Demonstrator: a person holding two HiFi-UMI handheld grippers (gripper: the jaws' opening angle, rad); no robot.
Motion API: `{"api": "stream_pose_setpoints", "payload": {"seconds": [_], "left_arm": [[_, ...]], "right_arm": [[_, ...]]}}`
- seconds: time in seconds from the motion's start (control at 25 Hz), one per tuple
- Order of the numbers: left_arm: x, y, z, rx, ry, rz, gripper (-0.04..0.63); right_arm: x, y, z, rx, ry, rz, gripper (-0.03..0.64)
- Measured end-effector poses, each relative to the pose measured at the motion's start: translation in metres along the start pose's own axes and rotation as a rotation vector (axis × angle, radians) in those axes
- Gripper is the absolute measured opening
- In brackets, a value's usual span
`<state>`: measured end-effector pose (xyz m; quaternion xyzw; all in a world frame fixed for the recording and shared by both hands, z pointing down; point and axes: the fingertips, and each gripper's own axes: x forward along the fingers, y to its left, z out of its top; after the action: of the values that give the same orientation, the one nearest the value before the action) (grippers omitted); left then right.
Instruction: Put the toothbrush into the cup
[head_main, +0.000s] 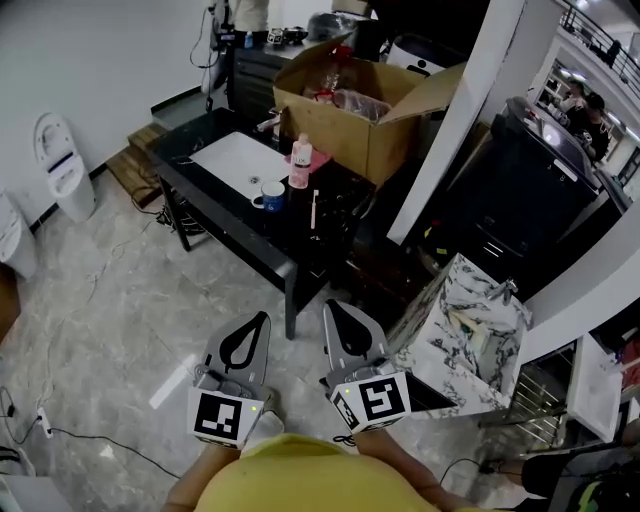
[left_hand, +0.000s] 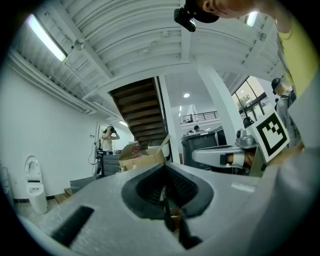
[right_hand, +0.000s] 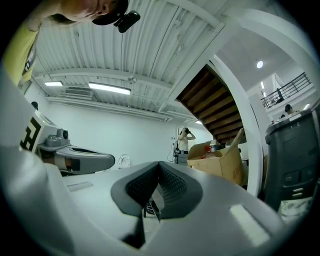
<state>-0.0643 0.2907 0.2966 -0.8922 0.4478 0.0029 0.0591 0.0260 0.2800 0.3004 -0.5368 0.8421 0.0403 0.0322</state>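
The toothbrush (head_main: 314, 208), pale and slim, lies on the black table (head_main: 215, 205) to the right of the blue cup (head_main: 272, 194). A pink bottle (head_main: 300, 164) stands just behind them. Both grippers are held level over the floor, well short of the table. My left gripper (head_main: 262, 320) is shut with nothing in it, and its jaws meet in the left gripper view (left_hand: 164, 169). My right gripper (head_main: 331, 306) is also shut and empty (right_hand: 159, 165). The cup and toothbrush do not show in either gripper view.
A white sink basin (head_main: 238, 160) is set into the table, and an open cardboard box (head_main: 365, 115) stands at its far end. A marbled block (head_main: 465, 325) sits to the right of the grippers. A white column (head_main: 460, 115), cables on the floor (head_main: 110, 265) and a person (right_hand: 185, 142) far behind.
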Motion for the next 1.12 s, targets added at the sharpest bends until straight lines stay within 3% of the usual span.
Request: {"api": "stream_pose_setpoints", "payload": {"seconds": [0.24,0.64,0.88,1.12], "left_arm": [[0.064,0.055,-0.009,0.03,-0.006,-0.049,0.002],[0.13,0.103,-0.048,-0.056,0.028,-0.11,0.002],[0.164,0.124,-0.07,-0.07,0.063,-0.104,0.002],[0.222,0.15,-0.075,-0.064,0.046,-0.083,0.002]], "right_arm": [[0.075,-0.031,-0.006,-0.003,-0.022,-0.064,0.014],[0.137,-0.062,-0.047,0.026,0.049,-0.151,0.013],[0.176,-0.086,-0.068,0.059,0.071,-0.161,0.014],[0.234,-0.127,-0.084,0.049,0.1,-0.128,0.014]]}}
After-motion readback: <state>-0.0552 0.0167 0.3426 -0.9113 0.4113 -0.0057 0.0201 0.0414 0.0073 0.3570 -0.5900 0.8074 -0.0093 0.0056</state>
